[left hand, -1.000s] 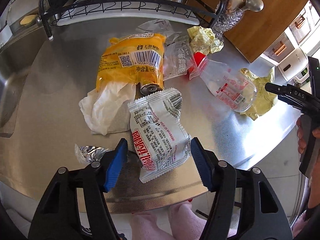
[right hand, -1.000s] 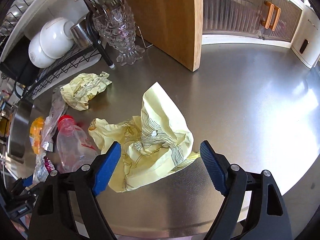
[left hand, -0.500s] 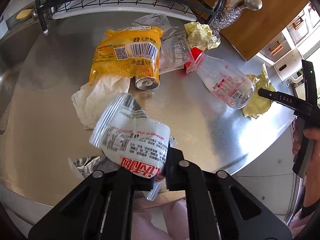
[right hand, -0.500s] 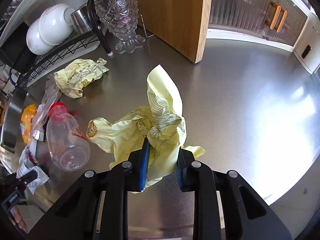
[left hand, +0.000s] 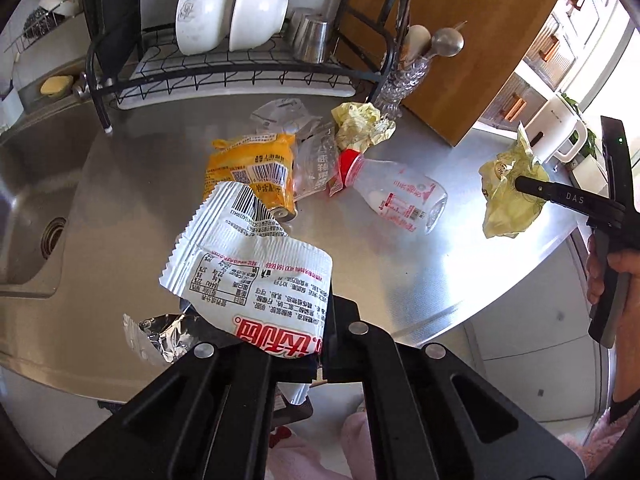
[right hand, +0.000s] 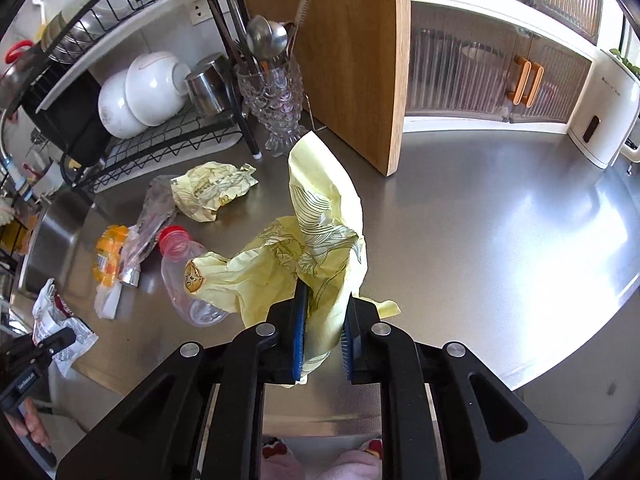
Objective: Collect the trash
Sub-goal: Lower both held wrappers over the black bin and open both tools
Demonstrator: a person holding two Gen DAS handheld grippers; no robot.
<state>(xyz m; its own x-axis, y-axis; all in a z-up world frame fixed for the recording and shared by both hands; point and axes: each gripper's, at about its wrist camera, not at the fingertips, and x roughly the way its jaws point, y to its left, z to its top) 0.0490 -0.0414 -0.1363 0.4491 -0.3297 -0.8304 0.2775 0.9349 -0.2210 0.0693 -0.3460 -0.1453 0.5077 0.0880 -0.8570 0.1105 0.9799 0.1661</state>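
My left gripper (left hand: 320, 332) is shut on a white snack wrapper (left hand: 256, 264) with red print and holds it lifted above the steel counter (left hand: 400, 272). My right gripper (right hand: 322, 340) is shut on a crumpled yellow paper wrapper (right hand: 320, 248), raised off the counter; it also shows in the left wrist view (left hand: 508, 196). On the counter lie an orange snack bag (left hand: 248, 172), an empty plastic bottle with a red cap (left hand: 396, 196), a clear plastic wrapper (left hand: 316, 164), a second yellow paper ball (left hand: 360, 124) and a foil scrap (left hand: 156, 332).
A black dish rack (left hand: 240, 72) with white bowls (left hand: 228, 12) stands at the back. A glass utensil holder (right hand: 276, 92) and a wooden board (right hand: 352, 52) stand beside it. The sink (left hand: 28, 208) is on the left. A white appliance (right hand: 604, 116) stands far right.
Both grippers closed, the left on the white snack wrapper and the right on the yellow paper, and both have lifted their pieces off the counter.
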